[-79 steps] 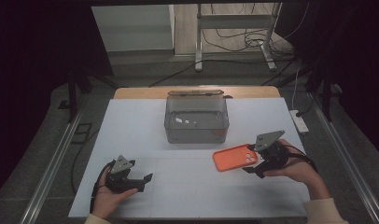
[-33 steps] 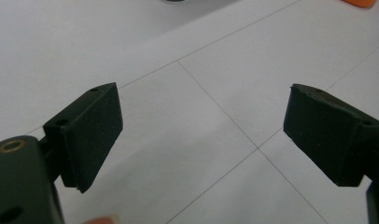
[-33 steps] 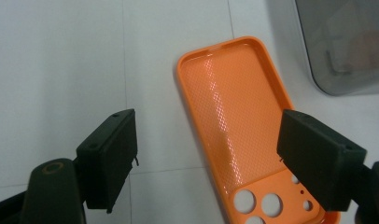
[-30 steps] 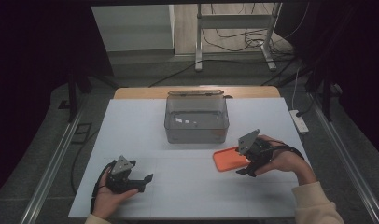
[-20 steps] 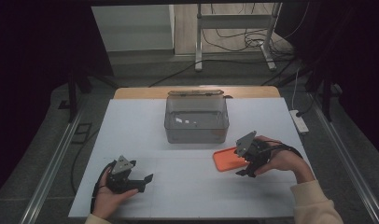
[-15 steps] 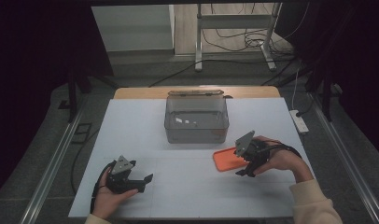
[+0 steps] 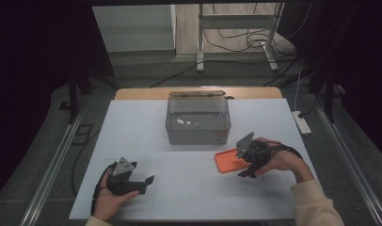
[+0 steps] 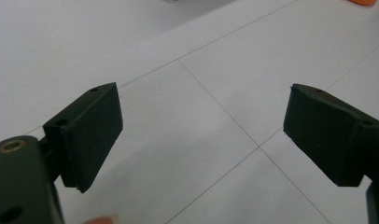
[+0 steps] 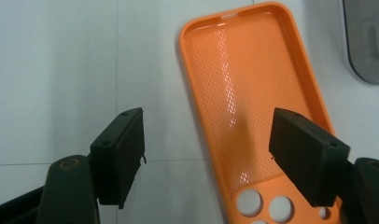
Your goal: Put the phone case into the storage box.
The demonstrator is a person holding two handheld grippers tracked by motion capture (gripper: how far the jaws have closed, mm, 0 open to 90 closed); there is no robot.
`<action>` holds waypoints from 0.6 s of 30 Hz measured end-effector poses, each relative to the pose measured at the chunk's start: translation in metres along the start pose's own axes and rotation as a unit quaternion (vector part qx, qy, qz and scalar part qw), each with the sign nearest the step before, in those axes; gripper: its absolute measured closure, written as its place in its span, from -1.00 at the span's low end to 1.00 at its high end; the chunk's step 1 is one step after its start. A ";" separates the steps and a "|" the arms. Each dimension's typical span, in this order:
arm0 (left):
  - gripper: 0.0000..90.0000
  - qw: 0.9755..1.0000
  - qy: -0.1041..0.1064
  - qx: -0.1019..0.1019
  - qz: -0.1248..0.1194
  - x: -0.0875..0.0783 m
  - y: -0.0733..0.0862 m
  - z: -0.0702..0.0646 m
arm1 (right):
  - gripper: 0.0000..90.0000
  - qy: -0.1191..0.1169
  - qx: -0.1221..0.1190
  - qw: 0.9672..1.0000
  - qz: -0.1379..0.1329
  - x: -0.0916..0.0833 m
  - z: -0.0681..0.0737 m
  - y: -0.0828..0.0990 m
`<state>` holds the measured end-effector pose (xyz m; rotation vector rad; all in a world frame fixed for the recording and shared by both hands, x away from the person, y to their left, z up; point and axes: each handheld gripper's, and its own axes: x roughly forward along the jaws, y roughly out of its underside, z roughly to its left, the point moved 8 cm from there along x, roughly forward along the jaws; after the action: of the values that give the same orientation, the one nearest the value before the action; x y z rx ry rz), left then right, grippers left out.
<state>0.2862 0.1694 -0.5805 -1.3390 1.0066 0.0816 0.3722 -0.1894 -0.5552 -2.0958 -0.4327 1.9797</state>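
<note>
While I hold both hands low over the white table (image 7: pixel 147 127), the right gripper (image 9: pixel 206 149) sits above an orange phone case (image 9: pixel 253 102), its camera looking down along the jaws. The case lies flat on the table with its hollow side up and its camera cut-outs towards the gripper body. The right jaws have just been closing a little but stand well apart: one pad hangs over the bare table beside the case's long edge, the other over the case's inner face. Neither pad presses on the case. From the high view the case (image 7: pixel 229 161) lies near the front right corner of a grey translucent box (image 7: pixel 197 120), apart from it, with my right gripper (image 7: pixel 245 160) at its right end.

My left gripper (image 7: pixel 142 181) rests at the near left of the table, well away from the case and box. In its own view the left gripper (image 8: pixel 204 135) has its jaws wide apart with bare table between them.
</note>
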 end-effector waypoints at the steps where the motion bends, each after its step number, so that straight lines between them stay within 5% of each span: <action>1: -0.74 1.000 0.000 0.000 0.000 0.000 0.000 0.000 | -0.40 0.000 0.001 1.000 0.003 0.001 0.000 0.001; 18: -0.74 1.000 -0.001 0.000 0.000 -0.001 0.000 0.001 | -0.23 -0.007 0.008 0.999 0.031 0.010 -0.004 0.007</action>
<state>0.2862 0.1702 -0.5802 -1.3393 1.0044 0.0826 0.3767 -0.1924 -0.5667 -2.1106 -0.3576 2.0254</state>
